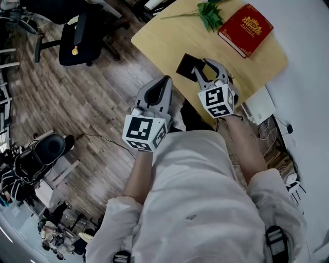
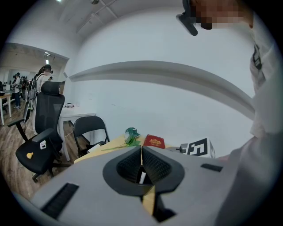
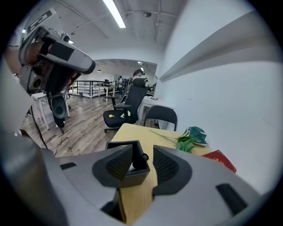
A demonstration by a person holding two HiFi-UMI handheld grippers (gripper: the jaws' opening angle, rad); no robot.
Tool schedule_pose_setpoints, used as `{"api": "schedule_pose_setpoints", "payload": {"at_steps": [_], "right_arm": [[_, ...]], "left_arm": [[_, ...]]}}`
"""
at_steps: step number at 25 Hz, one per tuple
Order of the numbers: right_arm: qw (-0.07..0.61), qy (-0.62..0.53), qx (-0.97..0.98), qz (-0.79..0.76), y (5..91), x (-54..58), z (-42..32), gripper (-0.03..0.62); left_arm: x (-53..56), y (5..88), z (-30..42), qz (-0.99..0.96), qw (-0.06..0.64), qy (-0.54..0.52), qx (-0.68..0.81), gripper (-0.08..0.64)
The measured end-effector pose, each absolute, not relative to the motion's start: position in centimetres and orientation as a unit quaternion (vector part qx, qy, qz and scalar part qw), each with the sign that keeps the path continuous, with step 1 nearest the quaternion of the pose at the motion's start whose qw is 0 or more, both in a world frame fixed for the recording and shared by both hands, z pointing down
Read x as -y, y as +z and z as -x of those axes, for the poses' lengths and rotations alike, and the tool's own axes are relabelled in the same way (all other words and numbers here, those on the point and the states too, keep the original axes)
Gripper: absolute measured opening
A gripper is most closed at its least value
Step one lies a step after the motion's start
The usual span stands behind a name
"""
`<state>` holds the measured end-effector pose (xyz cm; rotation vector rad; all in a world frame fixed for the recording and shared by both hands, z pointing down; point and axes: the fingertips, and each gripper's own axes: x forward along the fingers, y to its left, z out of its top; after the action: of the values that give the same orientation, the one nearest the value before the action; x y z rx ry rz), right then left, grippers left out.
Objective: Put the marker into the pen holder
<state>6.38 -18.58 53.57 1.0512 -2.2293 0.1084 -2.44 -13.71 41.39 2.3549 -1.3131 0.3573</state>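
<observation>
A black square pen holder [image 1: 186, 64] stands at the near edge of the wooden table [image 1: 169, 36]. In the right gripper view a dark marker [image 3: 139, 161] stands upright inside the pen holder [image 3: 132, 176]. My right gripper [image 1: 205, 66] is open. Its jaws [image 3: 142, 150] stand on either side of the holder's top and the pads touch nothing. My left gripper [image 1: 165, 79] hangs off the table's edge, left of the holder, with its jaws [image 2: 141, 152] shut together. A small white sliver shows behind the pads, and I cannot tell what it is.
A red book [image 1: 245, 28] and a green plant sprig [image 1: 209, 14] lie at the table's far end. A black office chair [image 1: 82, 36] stands on the wooden floor to the left. A white box and cables [image 1: 259, 105] lie by the wall at the right.
</observation>
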Motion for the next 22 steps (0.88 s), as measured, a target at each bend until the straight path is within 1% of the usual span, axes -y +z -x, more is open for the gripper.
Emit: {"api": "schedule_pose_setpoints", "payload": {"at_steps": [10,14,22], "right_arm": [[0.362,-0.004,0.837,-0.411,52.0,17.0,-5.6,0.164],[0.357,-0.003,0.831,-0.427,51.2,16.4,-5.5,0.172],[0.358,-0.003,0.808,-0.467,49.2,14.4,-5.7,0.164]], "left_arm": [[13.0,41.0,2.9,-0.865,0.204,0.13,0.439,0.012],[12.7,40.7,3.2,-0.875,0.202,0.131,0.42,0.011],[11.6,40.2,3.7,-0.895,0.194,0.131,0.38,0.011]]}}
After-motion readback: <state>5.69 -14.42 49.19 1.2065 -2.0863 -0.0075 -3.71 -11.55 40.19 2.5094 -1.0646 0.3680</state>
